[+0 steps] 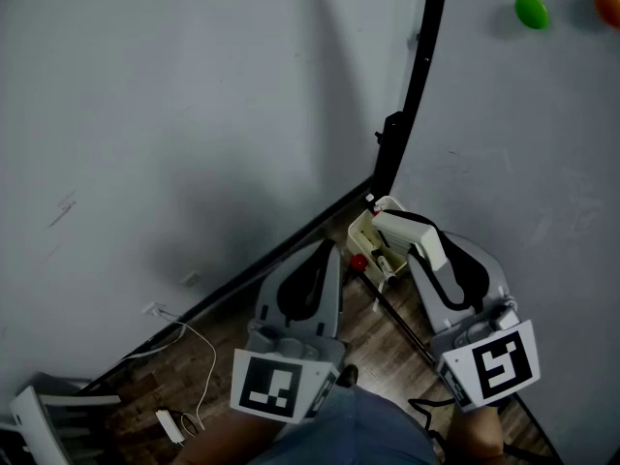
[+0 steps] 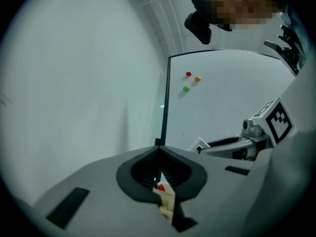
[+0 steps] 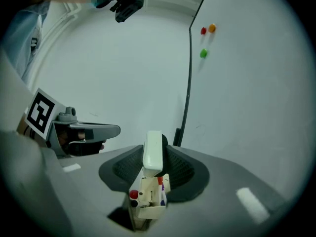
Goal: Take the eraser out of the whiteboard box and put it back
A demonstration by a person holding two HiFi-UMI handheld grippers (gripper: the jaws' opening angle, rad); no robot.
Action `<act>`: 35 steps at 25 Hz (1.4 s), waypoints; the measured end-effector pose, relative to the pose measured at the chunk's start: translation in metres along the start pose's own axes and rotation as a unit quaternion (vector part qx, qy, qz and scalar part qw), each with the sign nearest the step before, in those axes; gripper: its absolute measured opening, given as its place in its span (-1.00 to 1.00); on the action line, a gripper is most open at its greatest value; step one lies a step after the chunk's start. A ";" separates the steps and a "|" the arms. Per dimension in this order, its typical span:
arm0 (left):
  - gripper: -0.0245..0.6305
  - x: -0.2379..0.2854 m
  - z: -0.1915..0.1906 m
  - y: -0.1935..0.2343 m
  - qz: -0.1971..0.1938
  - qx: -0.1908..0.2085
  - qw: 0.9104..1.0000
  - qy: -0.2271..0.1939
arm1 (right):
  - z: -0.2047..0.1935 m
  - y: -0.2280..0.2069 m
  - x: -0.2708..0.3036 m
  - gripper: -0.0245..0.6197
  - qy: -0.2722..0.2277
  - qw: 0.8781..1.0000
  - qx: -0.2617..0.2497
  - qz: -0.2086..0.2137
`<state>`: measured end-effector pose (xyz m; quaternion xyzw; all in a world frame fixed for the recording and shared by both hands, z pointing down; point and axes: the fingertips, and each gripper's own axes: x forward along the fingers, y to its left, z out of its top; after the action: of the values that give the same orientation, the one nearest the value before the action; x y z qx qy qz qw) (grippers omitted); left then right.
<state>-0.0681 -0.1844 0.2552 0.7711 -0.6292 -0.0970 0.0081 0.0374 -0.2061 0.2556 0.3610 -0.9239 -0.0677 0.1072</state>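
Where the eraser sits: the white eraser (image 1: 410,231) stands upright between the jaws of the right gripper (image 3: 154,157), its upper end rising past the jaw tips and its lower end down at the top of the whiteboard box (image 3: 148,205).
Right gripper: closed on the eraser, with a dark pad against each long side.
Eraser and box: the right gripper view puts the eraser directly above the box; whether its lower end is inside the box or only at the rim cannot be told.
Whiteboard box: a cream holder at the lower corner of the whiteboard (image 1: 523,153), just beside the board's black frame (image 1: 418,71).
Box contents: markers, one with a red cap (image 3: 133,194).
Left gripper (image 2: 159,150): jaws together at the tips, with nothing between them.
Left gripper and box: it points toward the box from the left, and the box shows through the gap below its closed jaws, near but apart.
Grippers: side by side, each visible in the other's view.
Board: green magnet (image 1: 531,11), orange magnet (image 1: 608,6) and red magnet (image 3: 203,31), high up and well away from the box.
Surroundings: pale wall (image 1: 165,105) on the left, wooden floor (image 1: 383,342) below, and a white cable (image 1: 199,342) along the wall's foot.
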 end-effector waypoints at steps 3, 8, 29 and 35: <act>-0.91 0.005 -0.005 0.006 0.000 -0.006 1.000 0.008 | -0.009 0.002 0.010 -0.50 0.012 1.000 0.000 0.008; -0.91 0.014 -0.016 0.017 0.000 -0.014 1.000 0.022 | -0.032 0.005 0.027 -0.50 0.053 0.999 0.000 0.011; -0.91 0.055 -0.048 0.048 -0.020 -0.041 0.997 0.069 | -0.105 0.017 0.079 -0.49 0.197 0.979 -0.005 0.044; -0.91 0.063 -0.058 0.058 -0.021 -0.046 0.995 0.081 | -0.122 0.020 0.090 -0.48 0.236 0.970 -0.009 0.051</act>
<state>-0.1034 -0.2642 0.3112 0.7880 -0.6054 -0.0626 0.0924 -0.0100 -0.2588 0.3915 0.3177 -0.8890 0.0167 0.3293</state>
